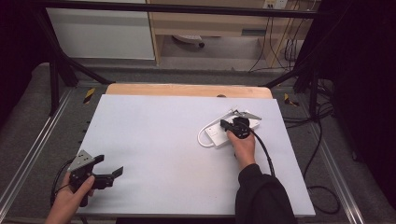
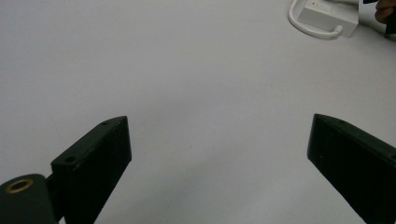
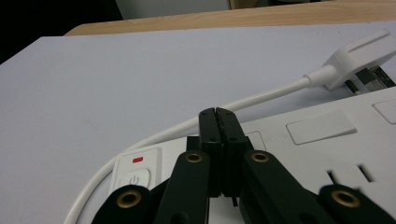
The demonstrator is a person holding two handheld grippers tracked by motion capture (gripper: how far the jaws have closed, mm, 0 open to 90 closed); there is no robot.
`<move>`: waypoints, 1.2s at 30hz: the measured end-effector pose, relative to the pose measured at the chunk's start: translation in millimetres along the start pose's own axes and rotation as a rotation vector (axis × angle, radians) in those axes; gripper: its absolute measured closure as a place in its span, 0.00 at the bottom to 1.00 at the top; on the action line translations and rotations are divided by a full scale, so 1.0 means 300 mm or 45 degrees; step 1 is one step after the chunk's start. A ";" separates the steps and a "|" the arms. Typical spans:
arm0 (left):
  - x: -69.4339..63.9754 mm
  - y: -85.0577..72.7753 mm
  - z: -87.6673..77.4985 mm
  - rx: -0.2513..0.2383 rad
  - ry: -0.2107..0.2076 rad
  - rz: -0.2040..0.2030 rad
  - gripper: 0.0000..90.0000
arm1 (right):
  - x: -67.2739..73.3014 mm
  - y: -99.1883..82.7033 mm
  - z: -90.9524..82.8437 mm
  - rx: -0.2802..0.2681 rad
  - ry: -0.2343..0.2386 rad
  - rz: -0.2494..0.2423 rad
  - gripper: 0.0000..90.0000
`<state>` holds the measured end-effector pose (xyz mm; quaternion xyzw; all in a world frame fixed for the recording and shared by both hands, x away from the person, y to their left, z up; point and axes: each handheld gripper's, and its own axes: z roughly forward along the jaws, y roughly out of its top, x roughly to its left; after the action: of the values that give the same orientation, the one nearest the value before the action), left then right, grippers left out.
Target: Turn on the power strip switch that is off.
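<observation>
White plastic is what we find under the right gripper [image 3: 217,114]: a power strip [image 1: 219,134] lying on the right half of the pale grey table top [image 1: 154,140], its white cable [image 3: 243,103] looped round its near end and its plug [image 3: 357,58] resting beside it toward the far edge. In the right gripper view we see the two black jaws pressed flat together with nothing between them, their tips poised over the strip's top face just beside the power button [image 3: 134,178] with its small red mark; whether they touch the plastic we cannot tell. The left gripper [image 1: 108,166] sits at the near left corner of the table, well apart from the strip, held in the person's left hand [image 1: 74,196], its jaws spread wide over bare surface and gripping nothing.
</observation>
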<state>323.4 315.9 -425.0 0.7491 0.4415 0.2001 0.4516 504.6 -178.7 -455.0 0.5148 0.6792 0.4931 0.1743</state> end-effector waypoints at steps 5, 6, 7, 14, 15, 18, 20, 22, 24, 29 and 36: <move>0.000 0.000 -0.001 0.001 -0.001 0.000 0.07 | 0.003 -0.002 0.000 -0.002 0.002 0.005 1.00; 0.000 0.000 -0.001 0.001 -0.001 0.000 0.07 | 0.003 -0.001 0.001 -0.002 0.002 0.002 1.00; 0.000 0.000 -0.001 0.001 -0.001 0.000 0.07 | 0.003 -0.001 0.001 -0.002 0.001 0.000 1.00; -0.001 0.000 0.000 0.000 -0.001 0.001 0.07 | 0.005 -0.003 0.001 -0.006 0.001 0.004 1.00; -0.001 0.000 0.000 0.000 -0.001 0.000 0.07 | 0.005 -0.004 0.000 -0.005 0.001 0.001 1.00; -0.001 0.000 0.001 0.000 0.000 0.001 0.07 | 0.005 -0.004 0.001 -0.007 -0.001 -0.004 1.00; -0.001 0.000 0.001 0.003 -0.001 0.002 0.07 | 0.007 -0.005 0.001 -0.007 -0.008 -0.012 1.00; -0.002 0.000 0.002 0.004 -0.002 0.002 0.07 | 0.007 -0.005 0.001 -0.009 -0.010 -0.019 1.00; -0.002 0.000 0.001 0.004 -0.003 0.002 0.07 | 0.007 -0.006 0.001 -0.011 -0.010 -0.017 1.00; -0.002 0.000 0.002 0.003 -0.003 0.001 0.07 | 0.007 -0.007 0.002 -0.016 -0.012 -0.021 1.00; -0.002 0.000 0.002 0.006 -0.004 0.002 0.07 | 0.007 -0.007 0.002 -0.016 -0.012 -0.021 1.00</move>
<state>323.3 315.1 -425.3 0.7508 0.4405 0.1984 0.4505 503.2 -176.5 -456.5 0.5103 0.6795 0.4936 0.1849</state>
